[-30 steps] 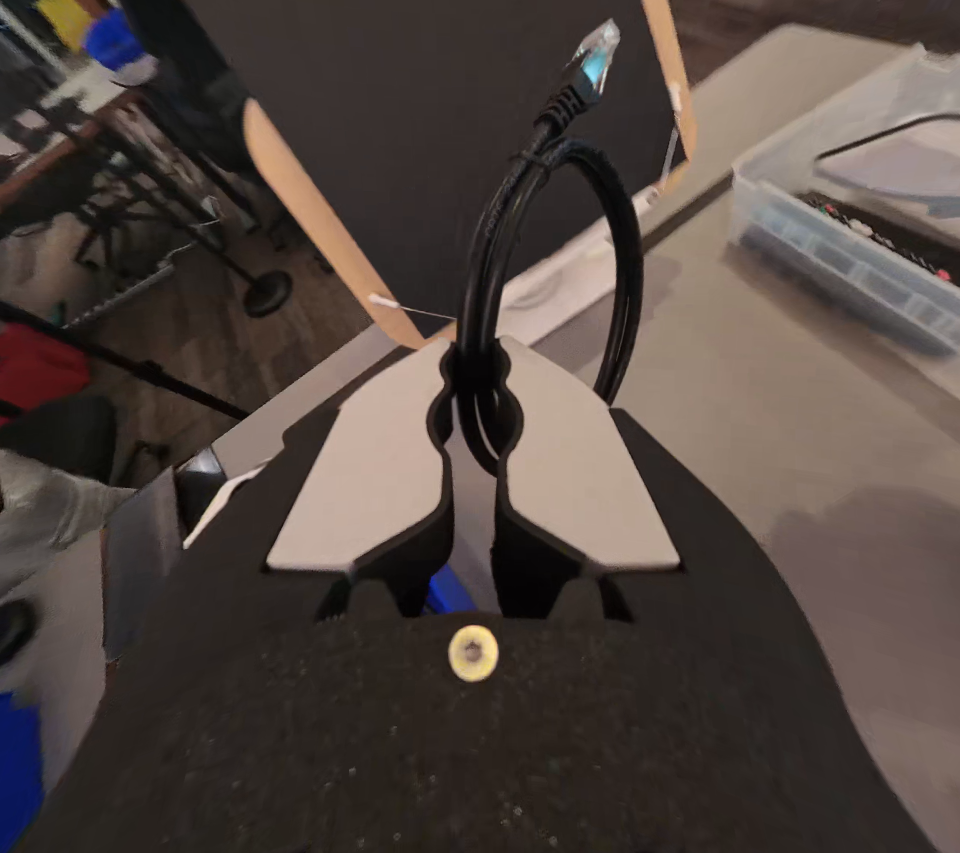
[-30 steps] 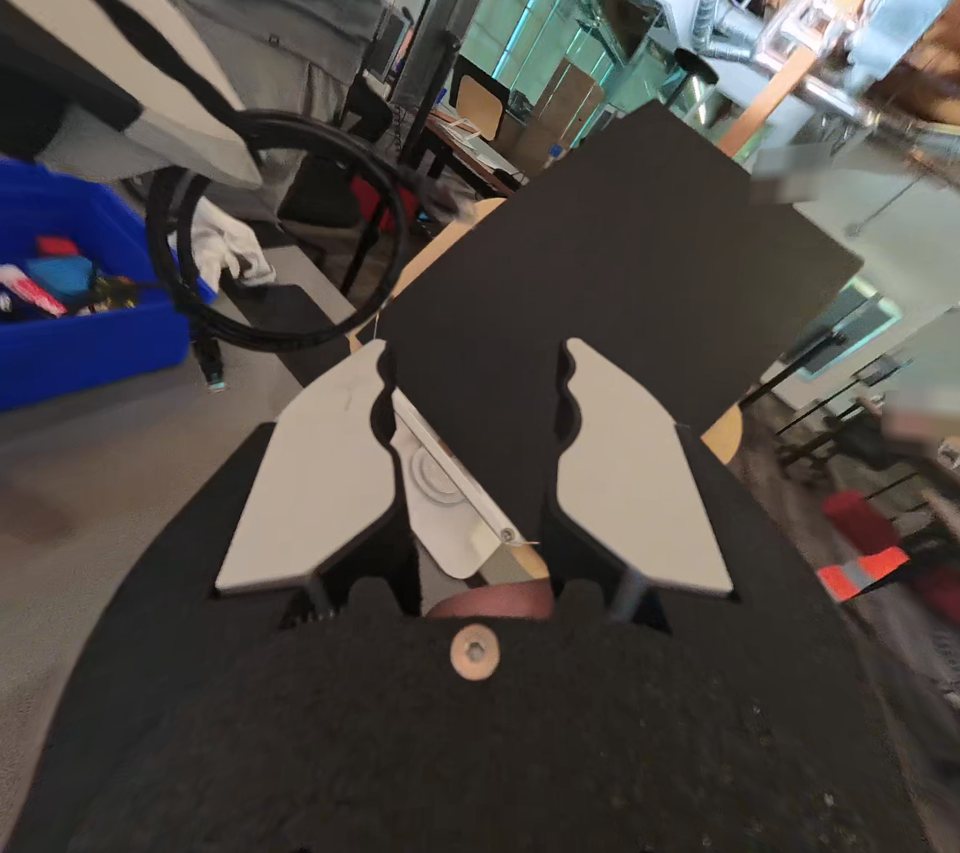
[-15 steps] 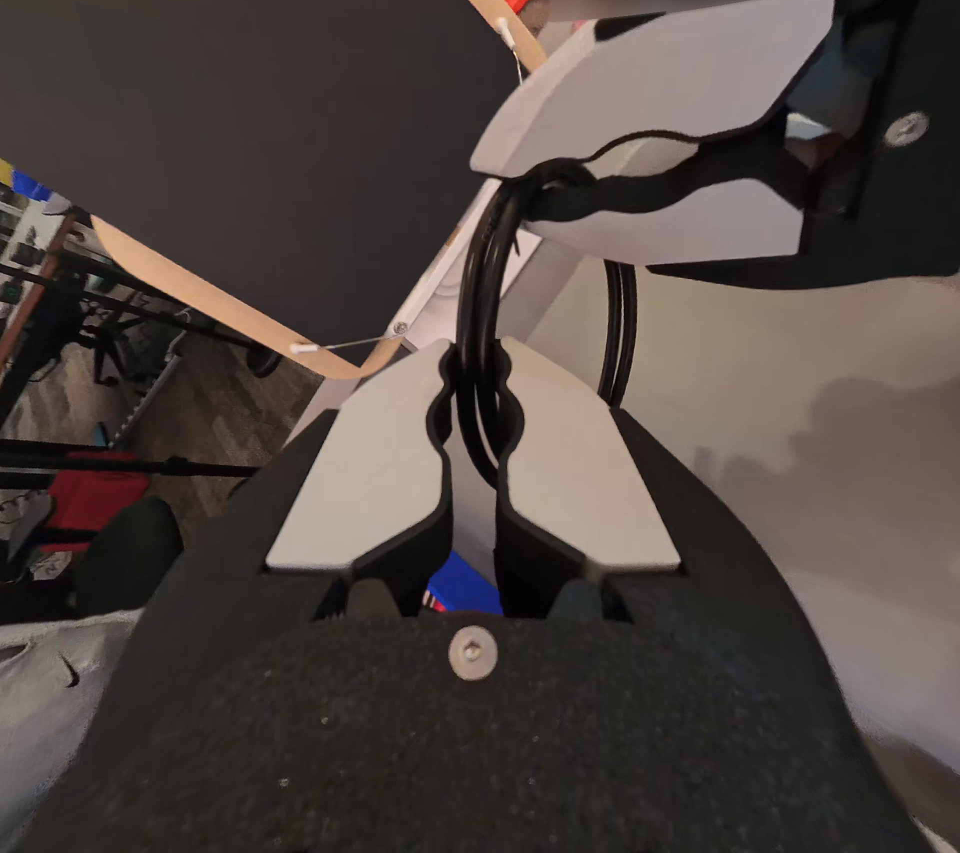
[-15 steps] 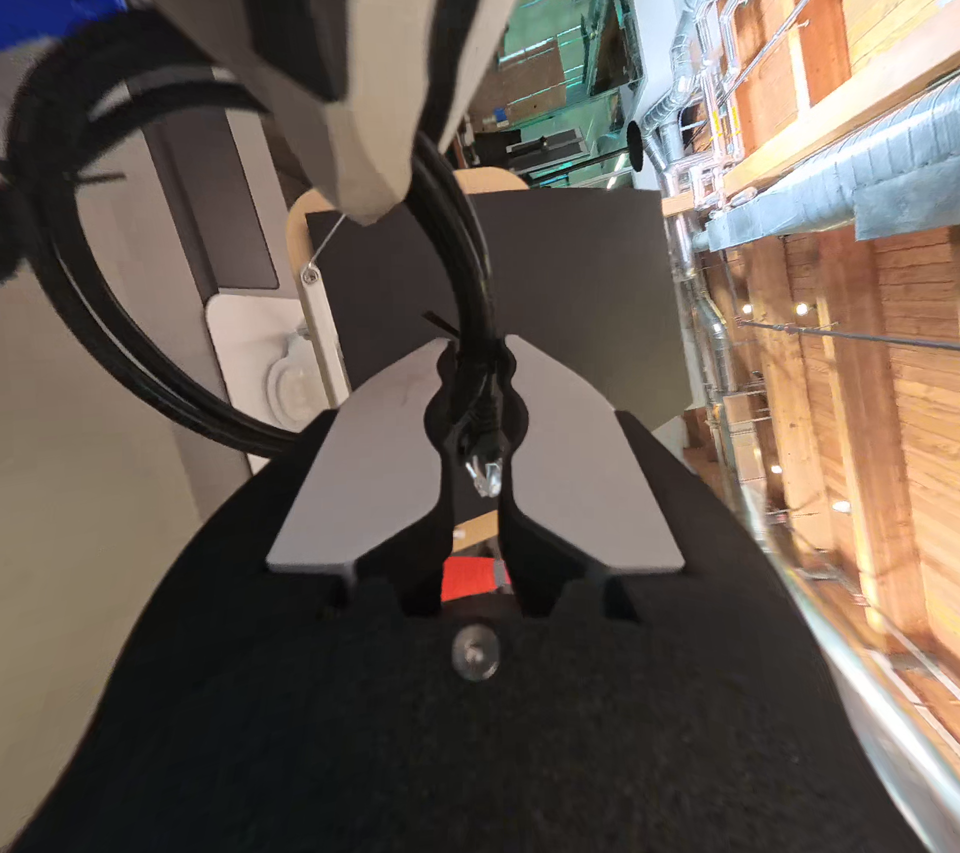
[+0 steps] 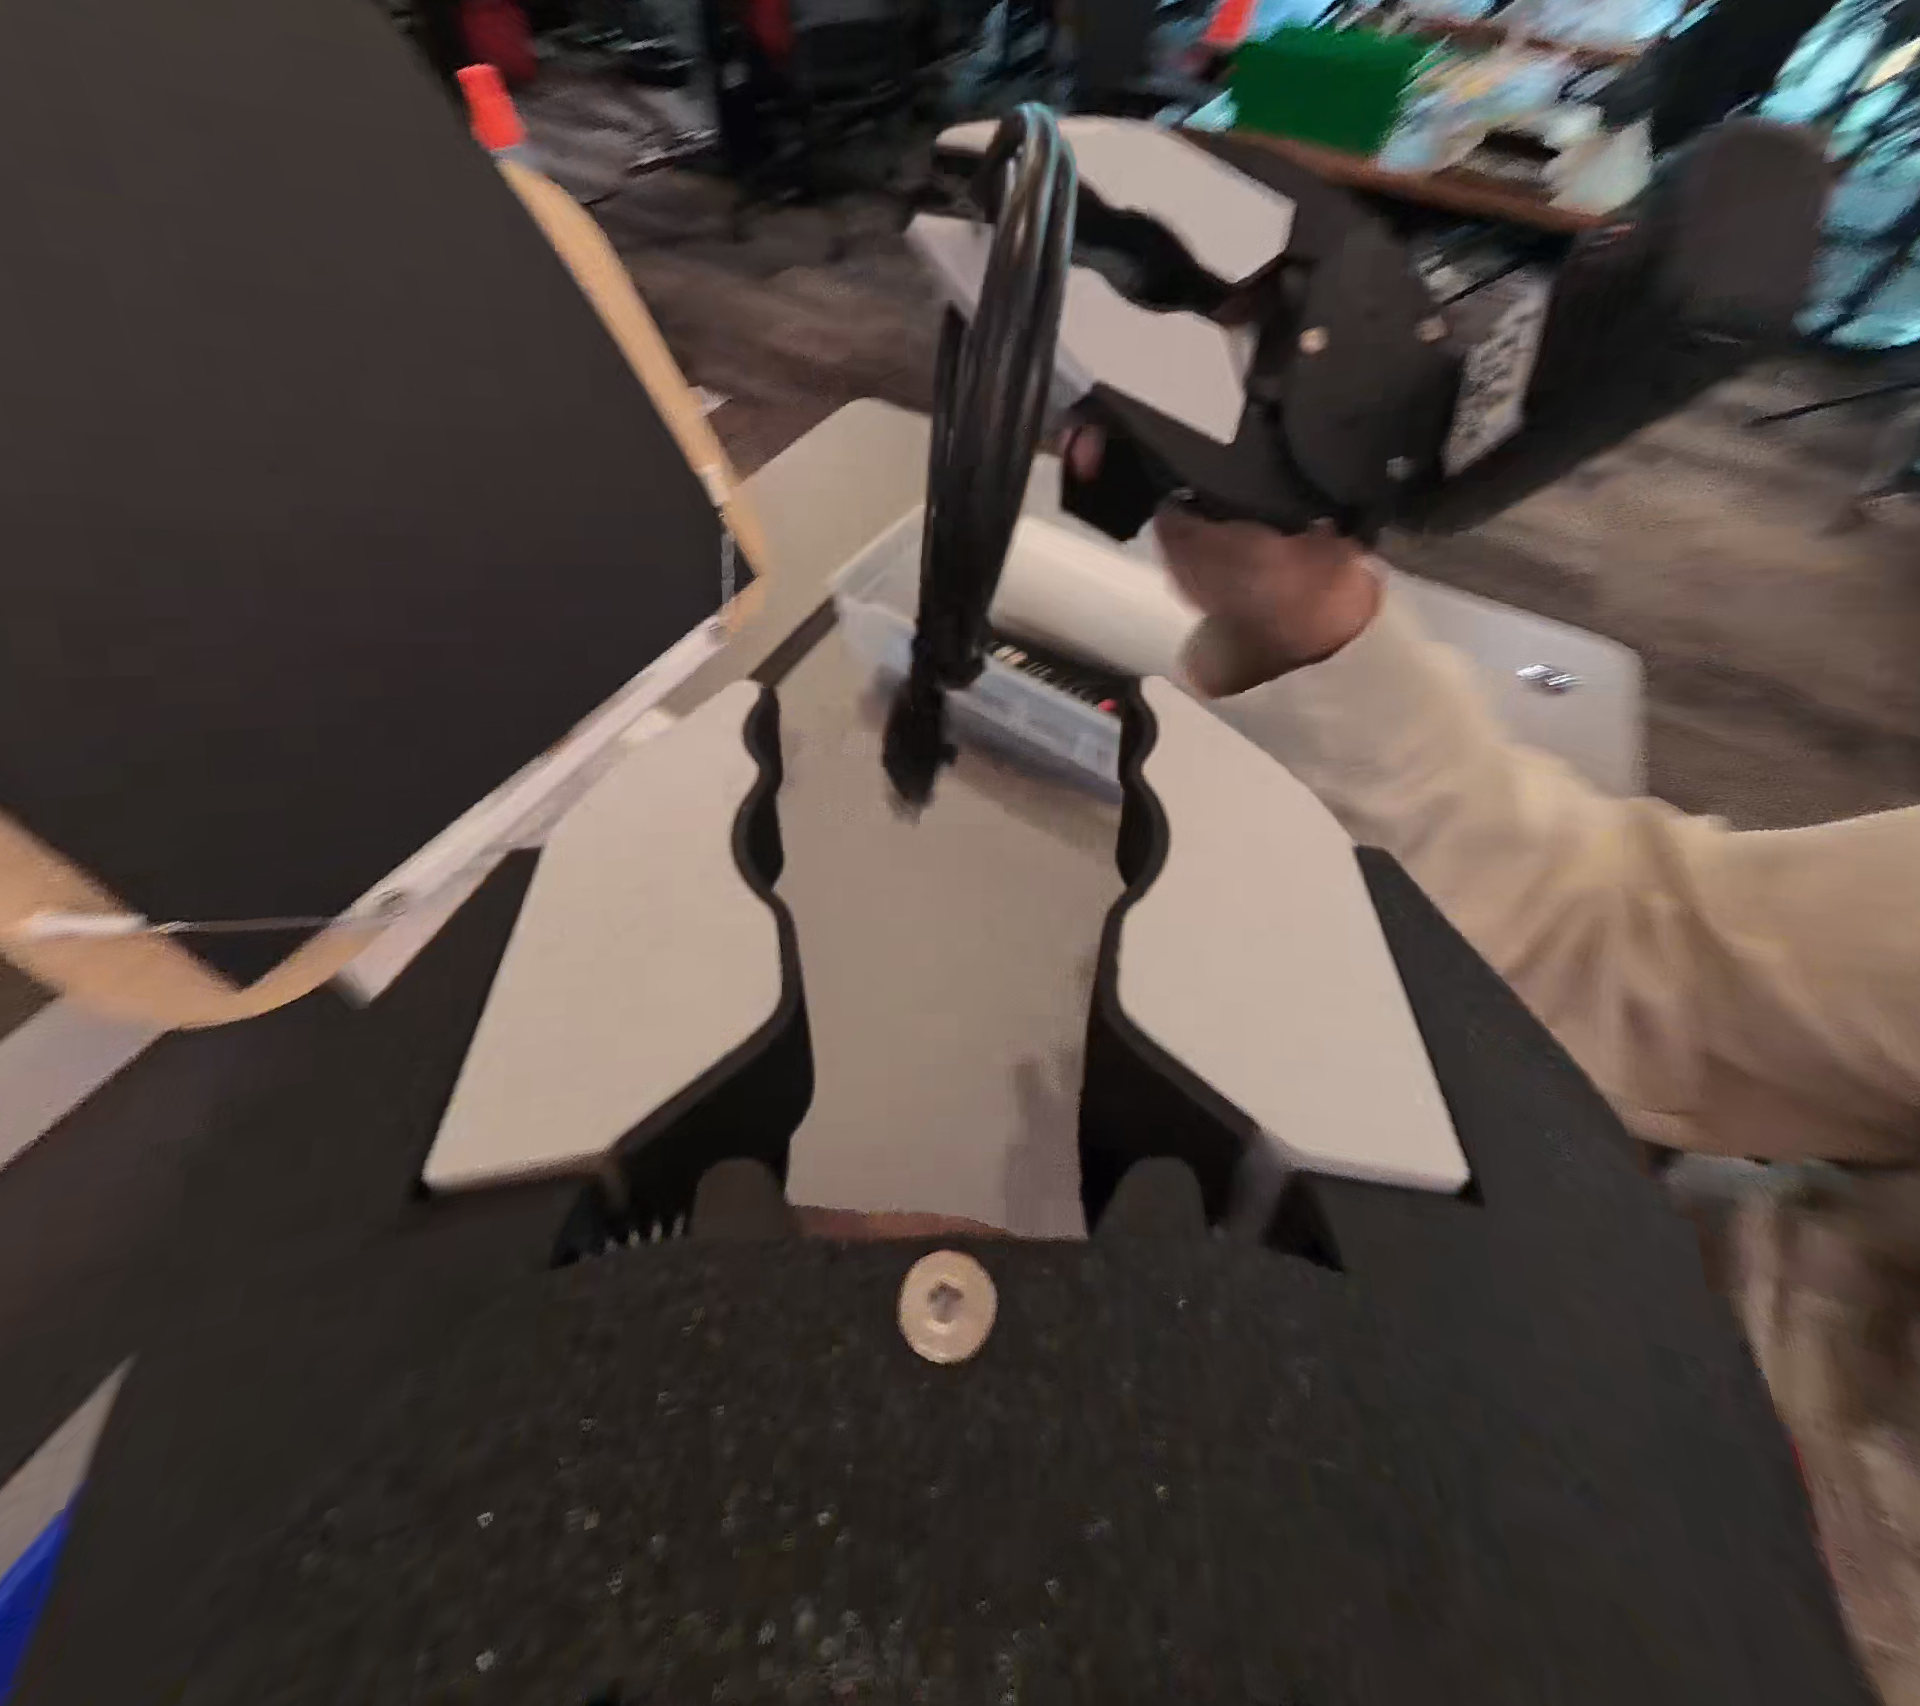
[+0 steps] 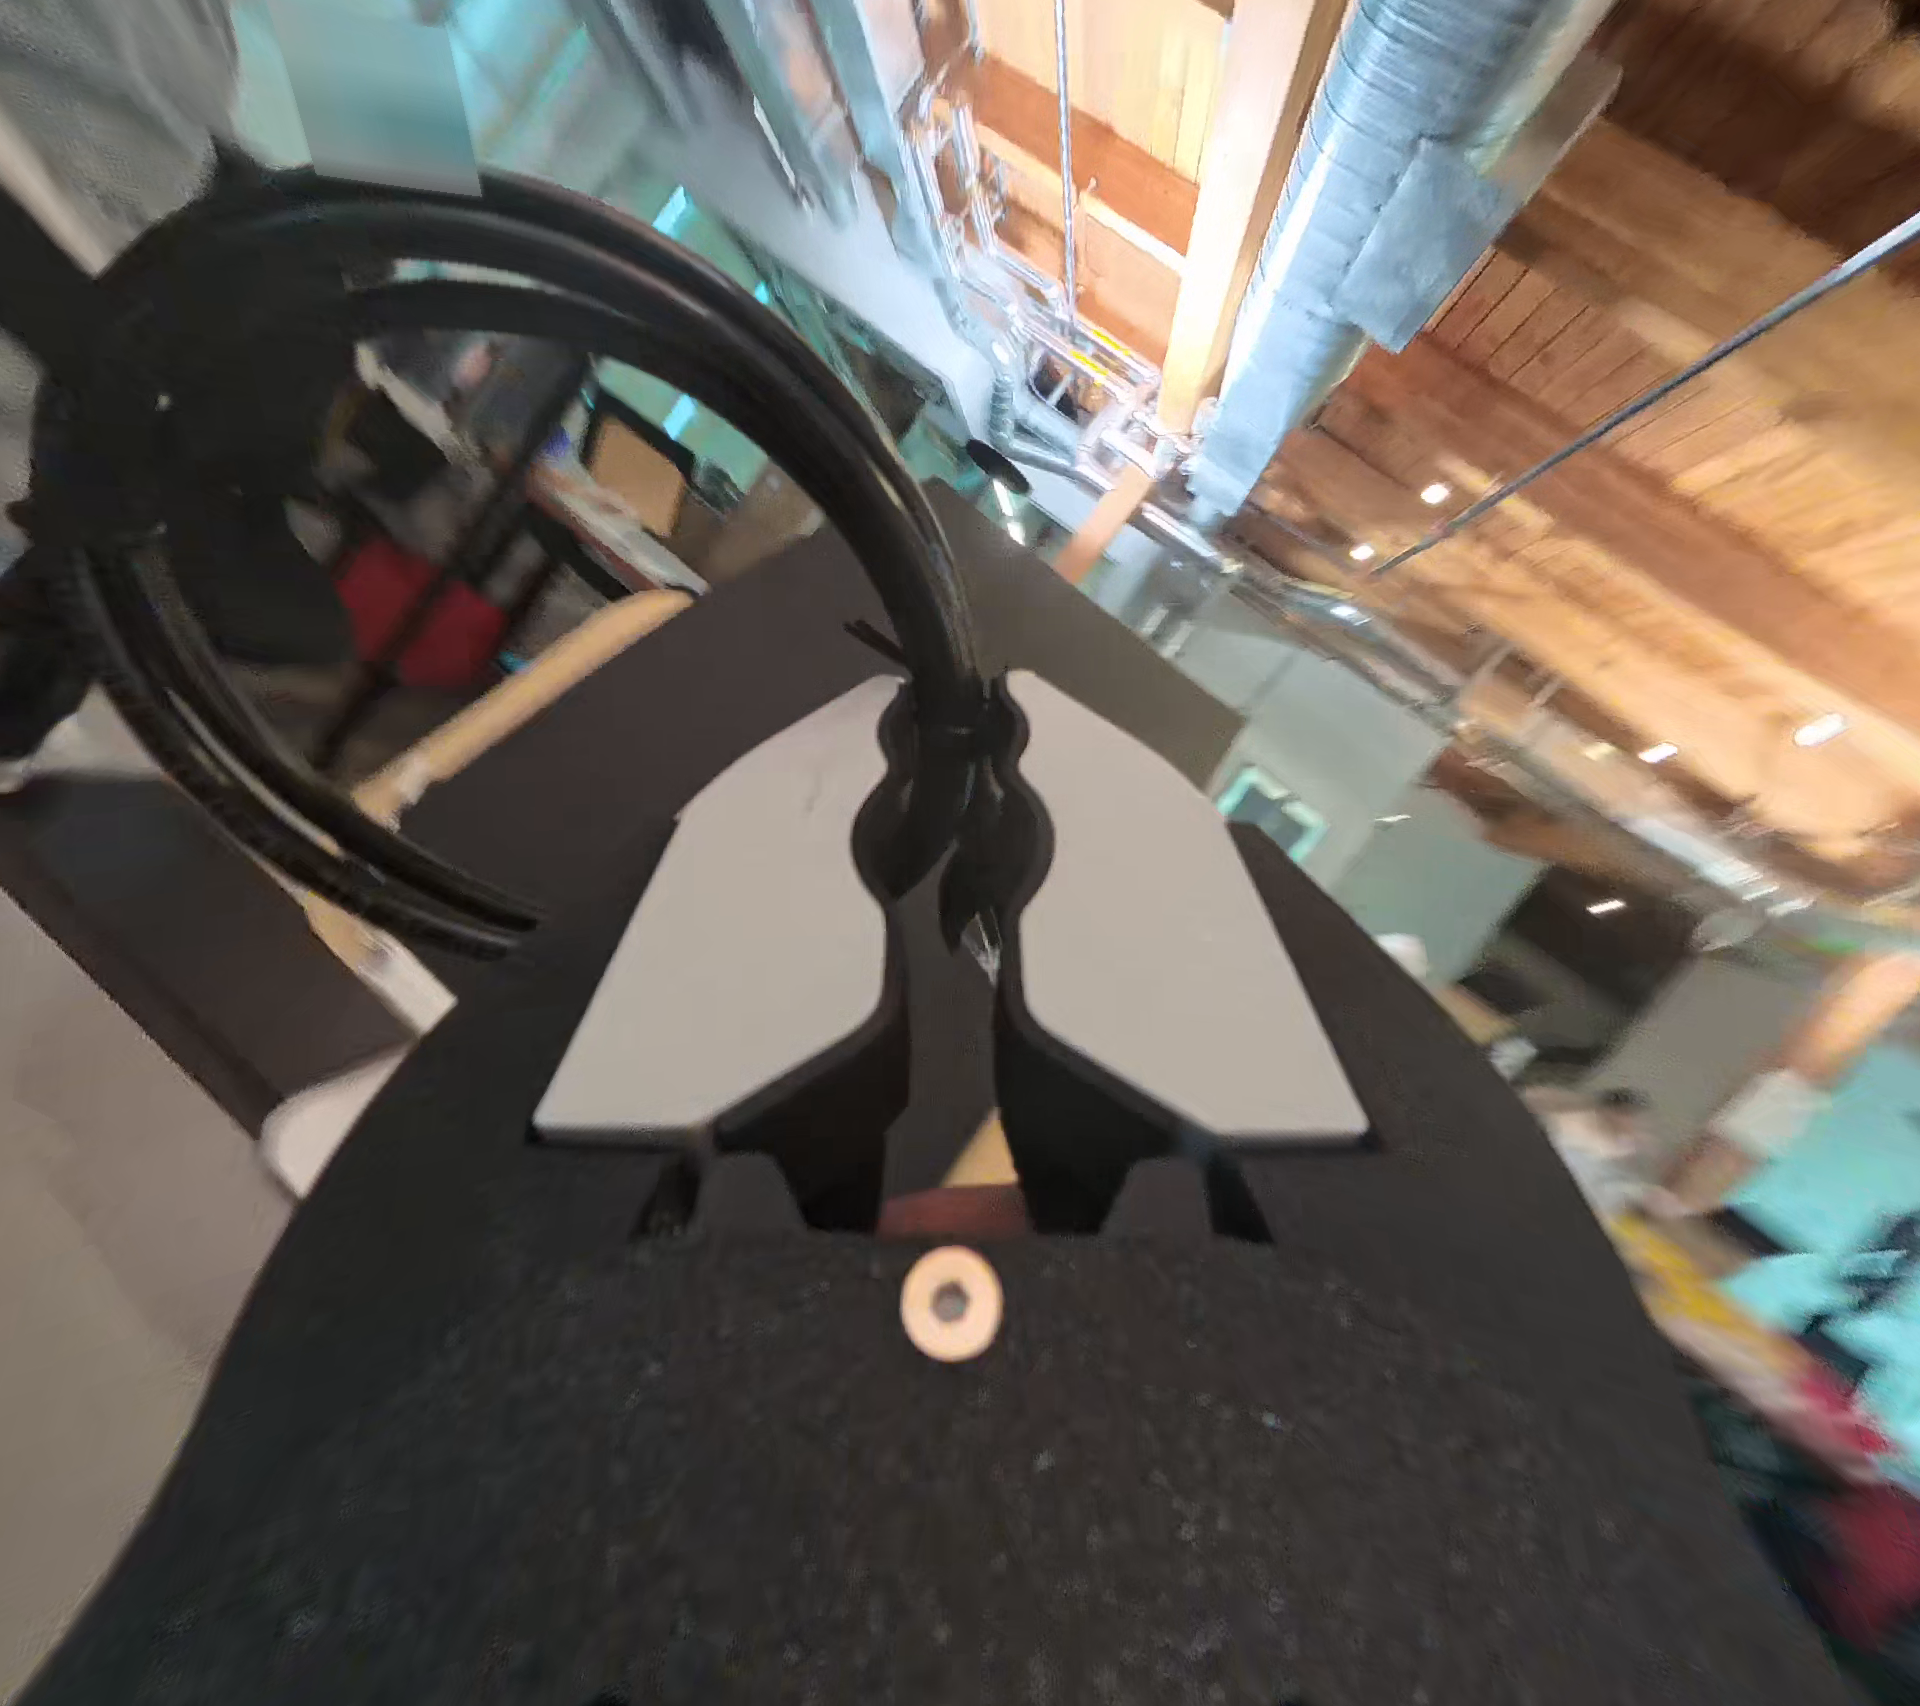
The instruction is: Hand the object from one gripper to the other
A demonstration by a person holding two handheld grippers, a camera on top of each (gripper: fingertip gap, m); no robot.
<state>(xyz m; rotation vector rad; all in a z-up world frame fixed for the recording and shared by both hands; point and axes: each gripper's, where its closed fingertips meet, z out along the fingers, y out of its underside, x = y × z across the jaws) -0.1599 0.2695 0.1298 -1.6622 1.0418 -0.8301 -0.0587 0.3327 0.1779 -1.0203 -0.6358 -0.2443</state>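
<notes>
A coiled black cable (image 6: 665,368) is clamped between my right gripper's (image 6: 951,721) pads, its clear plug end lying back between the fingers. The coil arcs up and left from the tips. In the left wrist view the right gripper (image 5: 1049,274) shows farther off, held by a hand, with the cable (image 5: 987,409) hanging down from its tips. My left gripper (image 5: 945,711) is open and holds nothing; the cable's lower end hangs beyond and above the gap, touching neither pad.
A black board with a tan edge (image 5: 312,409) stands at the left over the grey table (image 5: 935,929). A clear plastic box (image 5: 1039,700) with small parts sits on the table beyond my left fingers. A beige sleeve (image 5: 1558,929) crosses the right side.
My left gripper opened and let go of the cable, which stays in the shut right gripper. The two grippers have moved apart, and the right one has carried the cable away.
</notes>
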